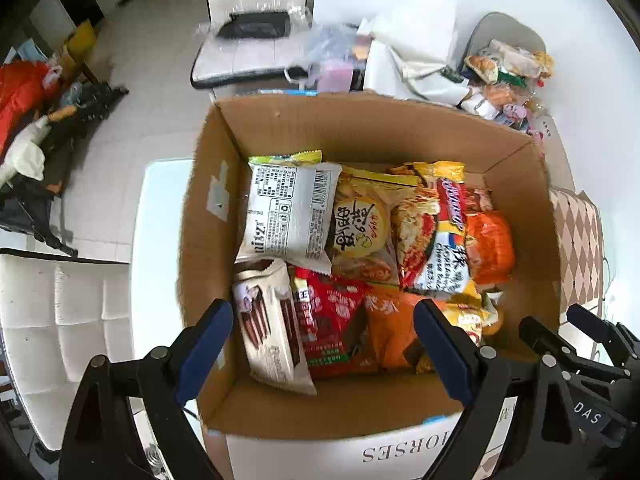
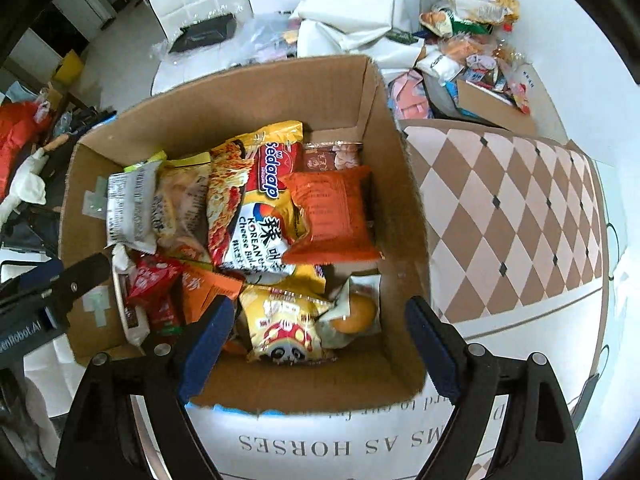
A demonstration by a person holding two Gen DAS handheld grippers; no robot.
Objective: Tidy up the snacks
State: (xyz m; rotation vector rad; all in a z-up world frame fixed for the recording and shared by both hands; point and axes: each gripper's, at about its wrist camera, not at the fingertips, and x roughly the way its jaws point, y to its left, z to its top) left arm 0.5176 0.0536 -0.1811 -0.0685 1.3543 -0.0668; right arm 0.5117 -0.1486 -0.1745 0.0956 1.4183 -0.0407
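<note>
both grippers hang over the cardboard box [image 1: 280, 128] on the table, jaws spread wide with nothing in them. left gripper [image 1: 322, 344] sits above a brown-and-white wafer pack [image 1: 272, 328] and a red snack bag [image 1: 332, 320], right gripper [image 2: 320, 346] above a yellow panda pack [image 2: 284, 324]. more snacks are piled [image 2: 472, 32] on the table beyond the box.

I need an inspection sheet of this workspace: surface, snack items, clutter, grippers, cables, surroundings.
Surface: white table with a checkered mat.
Job's things: open cardboard box holding many snack packets, among them a Sedaap noodle pack and an orange packet.
Clutter: loose snack pile and white bag behind the box.
Grippers: left gripper and right gripper open, empty, above the box.
Cables: nothing seen.
Surroundings: white chair, tiled floor.
</note>
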